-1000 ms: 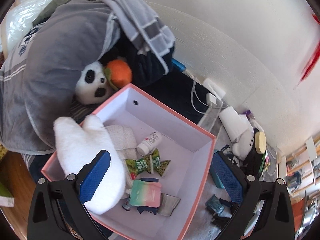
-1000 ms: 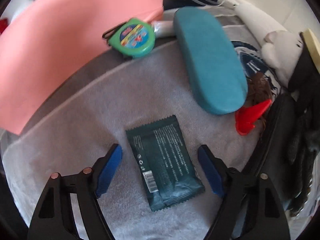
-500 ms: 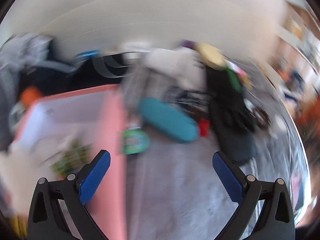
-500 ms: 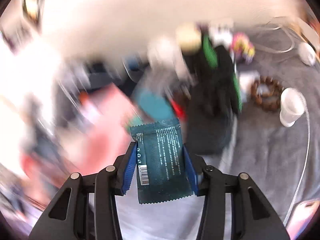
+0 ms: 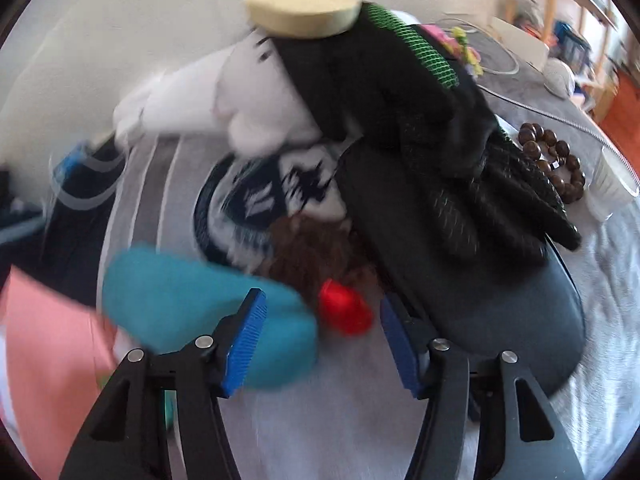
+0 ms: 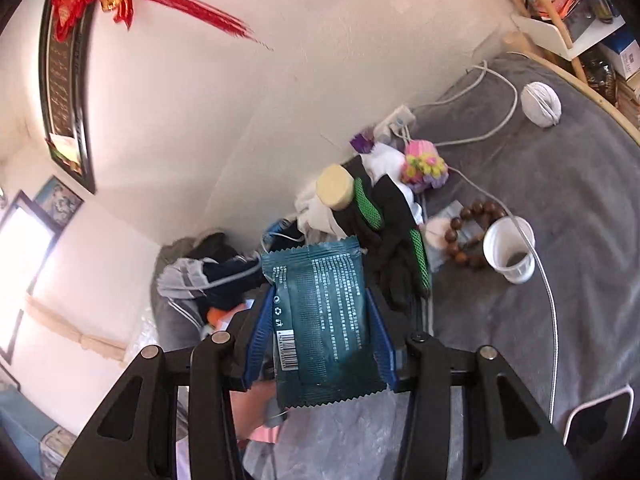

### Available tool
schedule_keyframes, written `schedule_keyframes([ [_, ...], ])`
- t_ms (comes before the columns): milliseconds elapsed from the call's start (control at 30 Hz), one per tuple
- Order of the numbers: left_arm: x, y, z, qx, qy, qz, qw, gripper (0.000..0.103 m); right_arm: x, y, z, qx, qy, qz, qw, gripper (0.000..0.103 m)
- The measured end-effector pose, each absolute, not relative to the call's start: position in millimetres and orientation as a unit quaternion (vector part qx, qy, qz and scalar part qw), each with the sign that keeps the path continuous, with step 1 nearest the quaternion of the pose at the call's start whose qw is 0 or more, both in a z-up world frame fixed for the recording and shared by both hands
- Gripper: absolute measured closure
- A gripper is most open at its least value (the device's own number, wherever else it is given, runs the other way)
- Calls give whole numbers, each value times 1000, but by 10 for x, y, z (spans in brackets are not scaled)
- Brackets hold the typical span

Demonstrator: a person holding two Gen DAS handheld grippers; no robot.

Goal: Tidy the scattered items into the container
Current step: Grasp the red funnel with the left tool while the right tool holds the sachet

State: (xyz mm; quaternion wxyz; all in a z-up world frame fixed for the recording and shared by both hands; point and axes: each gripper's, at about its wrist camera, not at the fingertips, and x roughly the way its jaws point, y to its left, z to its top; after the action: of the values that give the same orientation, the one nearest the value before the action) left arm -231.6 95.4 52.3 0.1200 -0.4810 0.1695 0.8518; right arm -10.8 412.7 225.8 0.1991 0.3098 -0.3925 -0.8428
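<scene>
A second ago the dark teal foil sachet (image 6: pixel 324 320) lay flat on the grey fleece blanket (image 6: pixel 560 220); now the right gripper (image 6: pixel 320 344) is clamped on it, lifted clear — ready to carry left to the pink cardboard box (image 5: pixel 48 360). The left gripper (image 5: pixel 322 344) has swung off the box and hangs with jaws apart before a small red plastic piece (image 5: pixel 344 312), just right of the teal oval case (image 5: pixel 192 312) — likely next.

left tool (image 5: pixel 320 342): fingers spread apart, nothing clamped, angled down toward the bed | right tool (image 6: pixel 320 344): raised, blue pads (image 6: pixel 258 344) pressed on both sides of a held packet
</scene>
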Motion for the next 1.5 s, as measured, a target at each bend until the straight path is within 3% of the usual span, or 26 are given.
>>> schedule_keyframes([
  [33, -2342, 1020, 482, -482, 184, 848, 122, 63, -110, 4156, 2238, 311, -394, -843, 195, 59],
  [67, -2346, 1071, 440, -486, 192, 843, 130, 84, -121, 4178, 2211, 314, -395, -842, 192, 59],
  [100, -2342, 1112, 376, -496, 195, 835, 139, 88, -138, 4196, 2187, 318, -397, -840, 189, 59],
  [167, -2250, 1152, 312, -482, 213, 840, 130, 87, -167, 4220, 2131, 324, -401, -837, 183, 59],
  [300, -2196, 963, 346, -492, 141, 849, 131, 87, -173, 4219, 2083, 329, -400, -838, 174, 59],
  [433, -1926, 899, 468, -486, 139, 851, 141, 89, -186, 4142, 2097, 334, -382, -844, 174, 59],
  [467, -1861, 879, 531, -485, 136, 852, 143, 93, -188, 4124, 2104, 334, -378, -845, 175, 59],
  [500, -1780, 842, 625, -486, 127, 852, 147, 103, -188, 4112, 2112, 334, -375, -847, 174, 59],
  [833, -918, 128, 2332, -385, 17, 910, 155, 103, -171, 4029, 2081, 343, -362, -851, 163, 59],
  [900, -875, 28, 2383, -404, 7, 900, 165, 103, -171, 3981, 2058, 348, -358, -851, 164, 59],
  [967, -877, 25, 2239, -414, 4, 897, 157, 103, -169, 3902, 2025, 355, -353, -850, 165, 59],
  [1200, -1294, 617, 908, -524, 70, 834, 157, 102, -197, 3650, 1982, 372, -333, -847, 182, 59],
  [1267, -1460, 688, 608, -547, 57, 822, 150, 102, -195, 3649, 2011, 369, -329, -849, 187, 59],
  [1500, -1809, 841, 307, -542, 58, 829, 122, 90, -214, 3839, 2029, 359, -353, -844, 184, 59],
])
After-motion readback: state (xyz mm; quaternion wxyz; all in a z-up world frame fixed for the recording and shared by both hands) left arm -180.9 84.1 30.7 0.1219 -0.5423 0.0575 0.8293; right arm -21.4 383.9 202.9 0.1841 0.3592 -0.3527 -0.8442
